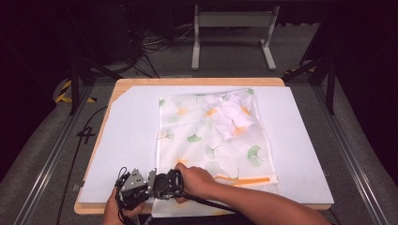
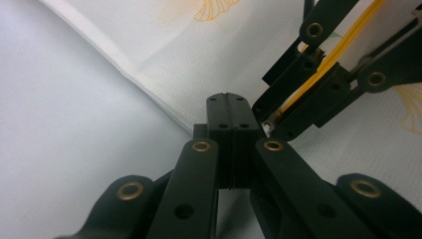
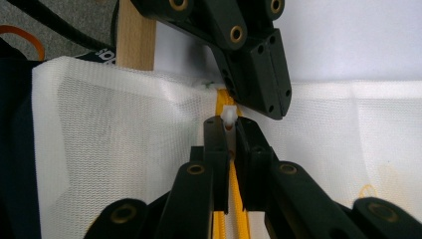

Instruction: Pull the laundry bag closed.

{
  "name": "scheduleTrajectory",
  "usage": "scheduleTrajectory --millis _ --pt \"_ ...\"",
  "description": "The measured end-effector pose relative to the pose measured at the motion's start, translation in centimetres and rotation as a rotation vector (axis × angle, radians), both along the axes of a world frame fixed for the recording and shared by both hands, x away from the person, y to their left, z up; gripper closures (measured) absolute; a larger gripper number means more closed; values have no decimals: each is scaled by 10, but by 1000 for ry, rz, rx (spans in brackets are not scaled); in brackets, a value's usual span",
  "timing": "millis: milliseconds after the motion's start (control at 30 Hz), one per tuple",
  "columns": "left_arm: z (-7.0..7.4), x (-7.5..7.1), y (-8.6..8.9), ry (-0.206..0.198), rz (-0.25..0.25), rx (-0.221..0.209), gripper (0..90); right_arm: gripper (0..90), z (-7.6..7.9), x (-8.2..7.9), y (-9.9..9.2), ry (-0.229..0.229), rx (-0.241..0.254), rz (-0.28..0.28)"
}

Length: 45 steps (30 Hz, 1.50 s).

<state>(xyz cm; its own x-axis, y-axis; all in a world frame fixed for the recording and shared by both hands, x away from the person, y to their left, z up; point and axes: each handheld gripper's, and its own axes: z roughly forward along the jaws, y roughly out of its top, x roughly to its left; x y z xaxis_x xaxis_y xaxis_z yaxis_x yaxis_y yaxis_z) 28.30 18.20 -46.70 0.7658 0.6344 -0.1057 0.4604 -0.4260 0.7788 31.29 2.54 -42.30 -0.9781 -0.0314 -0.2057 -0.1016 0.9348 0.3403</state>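
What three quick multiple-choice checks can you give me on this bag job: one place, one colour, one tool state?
1. Where does the bundled white garment lie in the mesh bag?
A. far right part
B. near left corner
C. outside it, on the floor

2. What colour is the zipper?
A. blue
B. orange-yellow
C. black

3. What is the right tool doing?
A. hanging wide open in the air
B. closed on the white zipper pull
C. clamped on a table leg

Answers:
1 A: the high view shows the bundle inside the bag, towards its far right corner.
2 B: the strip along the near edge reads orange in the high view and yellow-orange in the right gripper view.
3 B: the right gripper view shows the white pull pinched between its jaws.
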Motion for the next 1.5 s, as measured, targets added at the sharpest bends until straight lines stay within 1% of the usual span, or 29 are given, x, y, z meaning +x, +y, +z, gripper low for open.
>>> scheduleTrajectory --millis 67,133,233,300,367,433,500,567,633,700,767,800,833,933,967,1033,1067,1133,1167,1200,1233,1300,1367,1400,1433,1467,1500 --pt "-1 1 1 -3 -6 -13 900 842 0 0 0 3 -5 1" --pt "-2 1 2 -4 -7 -17 900 842 1 0 0 14 -12 -12" --pt "-2 2 4 -1 -18 -21 900 842 1 1 0 20 -10 -12" --pt "-3 3 4 7 -21 -31 900 842 1 2 -1 26 -7 -12" --pt "-2 3 4 -3 -22 -24 900 842 1 3 -1 30 -4 -12" --pt "-3 3 5 5 -25 -37 900 842 1 2 -2 35 -5 -19" --pt "-3 3 5 1 -26 -30 900 843 1 2 -2 36 -6 -19" --pt "-3 3 5 0 -27 -32 900 843 2 3 -2 38 -16 -15" --pt "-3 3 5 1 -30 -35 900 843 2 3 -3 44 -16 -20" --pt "-3 3 5 -1 -30 -29 900 843 2 4 -3 50 -25 -21" --pt "-3 4 6 5 -31 -37 900 843 3 4 -5 45 -40 -16" --pt "-3 4 6 4 -33 -35 900 843 3 5 -6 45 -37 -14" --pt "-3 4 6 4 -33 -35 900 843 4 5 -7 50 -47 -16" --pt "-3 4 6 0 -36 -34 900 843 5 5 -11 46 -54 -21" --pt "-3 4 6 -1 -36 -31 900 843 5 6 -15 44 -60 -17" --pt "-3 4 6 0 -38 -32 900 843 6 6 -18 43 -64 -17" --pt "-3 5 6 0 -39 -29 900 843 7 7 -25 42 -59 -15" --pt "-3 5 6 -7 -43 -25 900 843 7 7 -27 42 -56 -19" --pt "-3 5 6 -8 -44 -24 900 843 8 6 -33 49 -55 -30" --pt "-3 5 6 -9 -45 -21 900 843 8 7 -36 46 -52 -26" --pt "-2 5 5 -5 -49 -15 900 843 8 7 -39 50 -48 -30" --pt "-1 4 4 -11 -50 -6 900 842 8 7 -46 51 -49 -28" --pt "1 4 2 -24 -50 25 900 842 9 7 -52 55 -40 -32" --pt "1 3 1 -26 -50 33 900 843 10 6 -55 58 -38 -34" --pt "2 3 0 -29 -52 47 900 843 10 6 -57 53 -31 -28" --pt "2 3 0 -27 -50 45 900 842 11 6 -61 57 -30 -34" --pt "2 3 0 -26 -50 42 900 842 11 7 -63 48 -22 -29"
